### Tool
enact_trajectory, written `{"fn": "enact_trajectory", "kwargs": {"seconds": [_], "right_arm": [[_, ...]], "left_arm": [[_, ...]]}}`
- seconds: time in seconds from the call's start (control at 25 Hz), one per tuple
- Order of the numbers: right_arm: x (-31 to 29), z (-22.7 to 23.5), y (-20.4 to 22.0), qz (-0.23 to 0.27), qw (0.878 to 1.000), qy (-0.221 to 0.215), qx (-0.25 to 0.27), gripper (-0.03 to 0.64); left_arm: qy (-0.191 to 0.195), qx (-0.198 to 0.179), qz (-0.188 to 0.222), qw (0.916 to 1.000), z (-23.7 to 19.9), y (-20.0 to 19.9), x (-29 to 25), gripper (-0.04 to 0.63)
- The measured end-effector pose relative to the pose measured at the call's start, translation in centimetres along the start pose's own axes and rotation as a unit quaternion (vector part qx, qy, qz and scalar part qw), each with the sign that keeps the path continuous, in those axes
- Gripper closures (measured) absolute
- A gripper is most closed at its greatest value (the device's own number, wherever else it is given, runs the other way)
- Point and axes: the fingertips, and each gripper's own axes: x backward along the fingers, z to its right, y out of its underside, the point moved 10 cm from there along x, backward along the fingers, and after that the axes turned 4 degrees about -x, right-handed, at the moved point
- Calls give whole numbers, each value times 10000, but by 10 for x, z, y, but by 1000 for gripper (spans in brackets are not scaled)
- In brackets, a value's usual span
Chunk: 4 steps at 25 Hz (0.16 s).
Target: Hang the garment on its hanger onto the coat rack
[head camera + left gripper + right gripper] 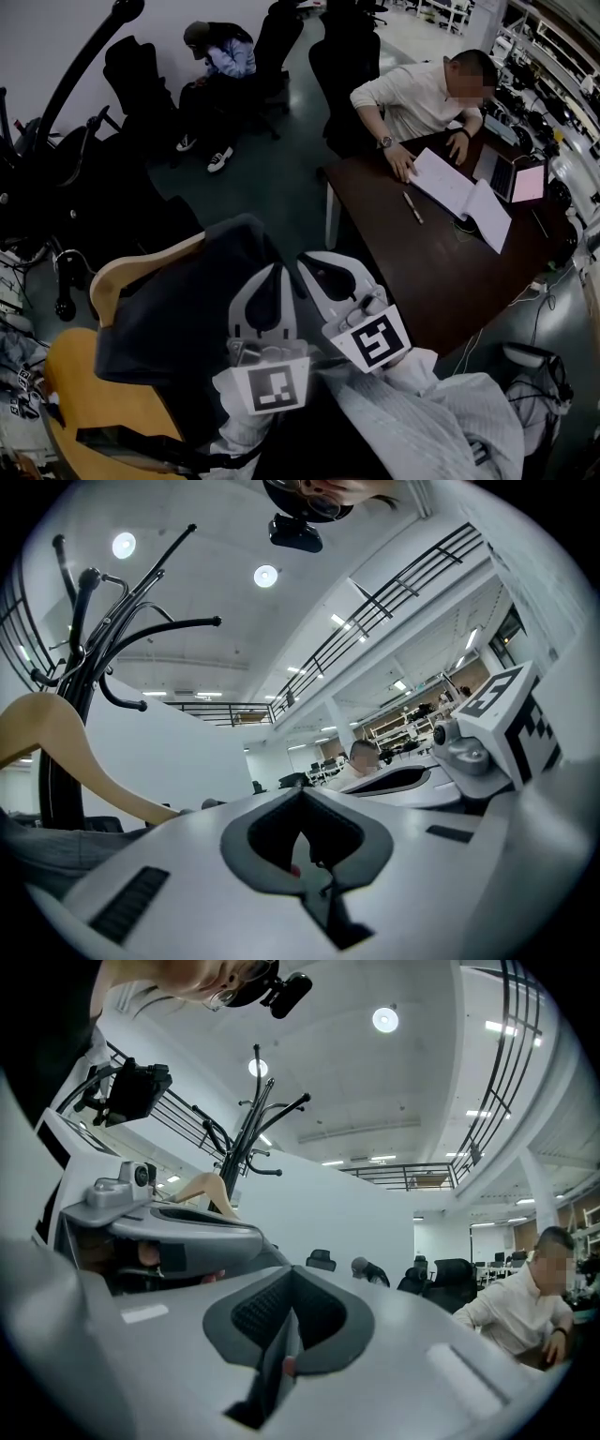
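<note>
- My left gripper (277, 272) and right gripper (312, 261) sit side by side, both clenched on nothing and tilted upward.
- The dark garment (192, 300) on its wooden hanger (120, 278) lies just left of them.
- Only the gripper views show the coat rack (77, 639) with its curved hooks overhead.
- Only the head view shows a desk (412, 272).

Dim head view, bright ceiling lamps, fisheye

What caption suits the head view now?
Shut white left gripper and right gripper point toward a dark garment on a light wooden hanger, black coat rack at left.
</note>
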Motion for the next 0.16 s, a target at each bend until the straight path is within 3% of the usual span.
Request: {"fn": "enact_trajectory", "kwargs": {"seconds": [0.16], "right_arm": [[1, 1, -1, 32, 10000, -28, -57, 617]], "left_arm": [[-39, -11, -7, 10000, 1, -1, 0, 591]]}}
